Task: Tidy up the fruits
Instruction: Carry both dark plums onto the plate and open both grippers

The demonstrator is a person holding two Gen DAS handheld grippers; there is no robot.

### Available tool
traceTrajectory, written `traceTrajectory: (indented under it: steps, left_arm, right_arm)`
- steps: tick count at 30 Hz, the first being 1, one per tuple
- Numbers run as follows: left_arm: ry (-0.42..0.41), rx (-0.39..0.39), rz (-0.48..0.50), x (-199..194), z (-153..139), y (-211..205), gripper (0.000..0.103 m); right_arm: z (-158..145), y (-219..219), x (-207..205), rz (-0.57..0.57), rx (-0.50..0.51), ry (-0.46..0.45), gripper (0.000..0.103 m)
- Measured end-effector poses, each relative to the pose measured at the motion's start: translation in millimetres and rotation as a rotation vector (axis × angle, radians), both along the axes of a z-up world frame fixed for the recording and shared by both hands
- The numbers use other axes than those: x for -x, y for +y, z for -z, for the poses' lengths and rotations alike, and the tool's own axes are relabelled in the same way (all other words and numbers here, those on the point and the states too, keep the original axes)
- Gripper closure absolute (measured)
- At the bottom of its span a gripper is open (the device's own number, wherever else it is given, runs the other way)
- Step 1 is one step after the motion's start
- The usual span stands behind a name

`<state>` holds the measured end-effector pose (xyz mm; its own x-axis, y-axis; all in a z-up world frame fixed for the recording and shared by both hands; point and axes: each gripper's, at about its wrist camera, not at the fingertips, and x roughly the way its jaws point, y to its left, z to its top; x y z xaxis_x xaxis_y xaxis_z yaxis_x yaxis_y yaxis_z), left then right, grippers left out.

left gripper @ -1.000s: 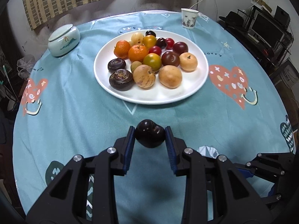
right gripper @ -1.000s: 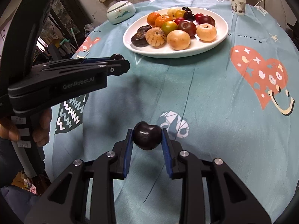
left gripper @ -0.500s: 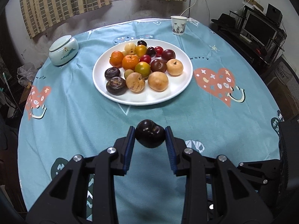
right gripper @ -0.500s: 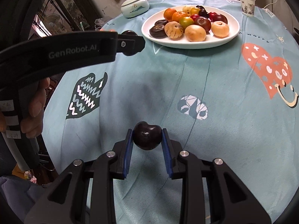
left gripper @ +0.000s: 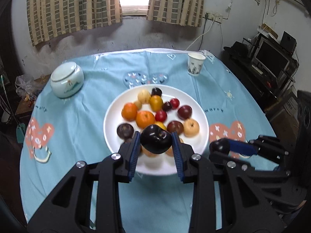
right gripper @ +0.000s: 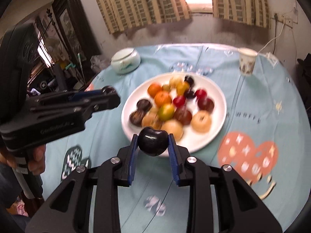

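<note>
A white plate (left gripper: 194, 101) (right gripper: 217, 97) on the blue tablecloth holds several fruits: oranges, red and dark plums, pale pears. My left gripper (left gripper: 156, 142) is shut on a dark plum (left gripper: 155, 139), held above the plate's near edge. My right gripper (right gripper: 153, 144) is shut on another dark plum (right gripper: 153, 142), in the air just short of the plate's near rim. In the left wrist view the right gripper (left gripper: 223, 147) shows at the right with its plum. In the right wrist view the left gripper (right gripper: 108, 95) reaches in from the left, held by a hand (right gripper: 37, 161).
A pale green lidded jar (left gripper: 67, 80) (right gripper: 125, 60) stands at the table's back left. A paper cup (left gripper: 195, 64) (right gripper: 246, 62) stands at the back right. Curtains and a wall rise behind the round table; shelves with electronics stand to the right.
Both grippers have risen and tilted up with their plums still held. The plate now sits lower in both views, and the window and wall have come into sight.
</note>
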<state>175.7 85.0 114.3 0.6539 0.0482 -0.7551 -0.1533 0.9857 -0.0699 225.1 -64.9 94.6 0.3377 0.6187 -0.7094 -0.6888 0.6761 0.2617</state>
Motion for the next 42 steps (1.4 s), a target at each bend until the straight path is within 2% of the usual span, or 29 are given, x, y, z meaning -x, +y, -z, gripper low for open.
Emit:
traceTrajectory:
  steps: [4,9,15,19,20,21,22,23,24,25,26,27,31,35,36,38,42]
  left_arm:
    - [0.018,-0.032,-0.017,-32.0,8.6,3.0,0.070]
    - [0.058,-0.040,-0.040,-65.3,32.1,8.3,0.070]
    - [0.091,-0.023,-0.077,-84.7,52.3,24.6,0.070]
    - [0.110,-0.018,-0.077,-92.1,60.1,28.3,0.069]
    - [0.111,-0.021,-0.078,-92.9,61.2,28.2,0.067]
    - [0.108,-0.027,-0.082,-92.6,61.6,27.7,0.052]
    - [0.099,-0.040,-0.094,-91.7,61.0,27.7,0.043]
    - [0.083,-0.054,-0.108,-90.2,59.2,27.9,0.037]
    - [0.079,-0.053,-0.114,-89.5,58.1,28.3,0.038]
    - [0.081,-0.046,-0.121,-88.6,57.0,30.0,0.037]
    - [0.081,-0.038,-0.127,-87.7,55.7,32.0,0.034]
    - [0.083,-0.041,-0.137,-86.3,54.4,33.7,0.030]
    - [0.065,-0.067,-0.147,-76.5,43.1,33.9,0.029]
    - [-0.007,-0.139,-0.155,-57.9,15.4,26.4,0.018]
    - [-0.033,-0.155,-0.160,-50.6,5.4,24.0,0.014]
    - [-0.070,-0.168,-0.170,-37.5,-9.9,20.0,0.012]
    - [-0.131,-0.143,-0.178,-2.8,-36.8,7.9,0.005]
  right_arm:
    - [7.1,12.8,-39.8,0.032,0.012,-0.008,0.073]
    - [27.0,35.0,-75.2,0.047,0.076,-0.022,0.073]
    - [44.1,49.0,-103.2,0.040,0.115,-0.021,0.072]
    - [61.6,57.5,-117.3,0.045,0.183,0.021,0.071]
    - [63.7,56.8,-118.1,0.045,0.181,0.026,0.071]
    - [64.9,55.2,-118.8,0.045,0.174,0.034,0.071]
    - [65.8,54.5,-119.1,0.048,0.170,0.037,0.071]
    - [65.7,52.7,-119.2,0.050,0.163,0.042,0.069]
    - [65.5,51.8,-119.5,0.048,0.152,0.050,0.064]
    - [63.6,49.1,-119.1,0.080,0.156,0.035,0.044]
    - [60.8,45.5,-119.3,0.093,0.142,0.024,0.036]
    - [59.3,43.5,-119.5,0.088,0.128,0.031,0.035]
    - [41.4,38.1,-110.0,0.079,0.099,0.008,0.035]
    - [10.9,20.4,-92.8,0.094,0.030,0.003,0.035]
    - [3.4,14.1,-84.0,0.095,0.009,0.001,0.035]
    - [-5.4,2.5,-63.1,0.092,-0.022,0.001,0.034]
    - [-5.7,-17.2,4.2,0.084,-0.027,-0.027,0.032]
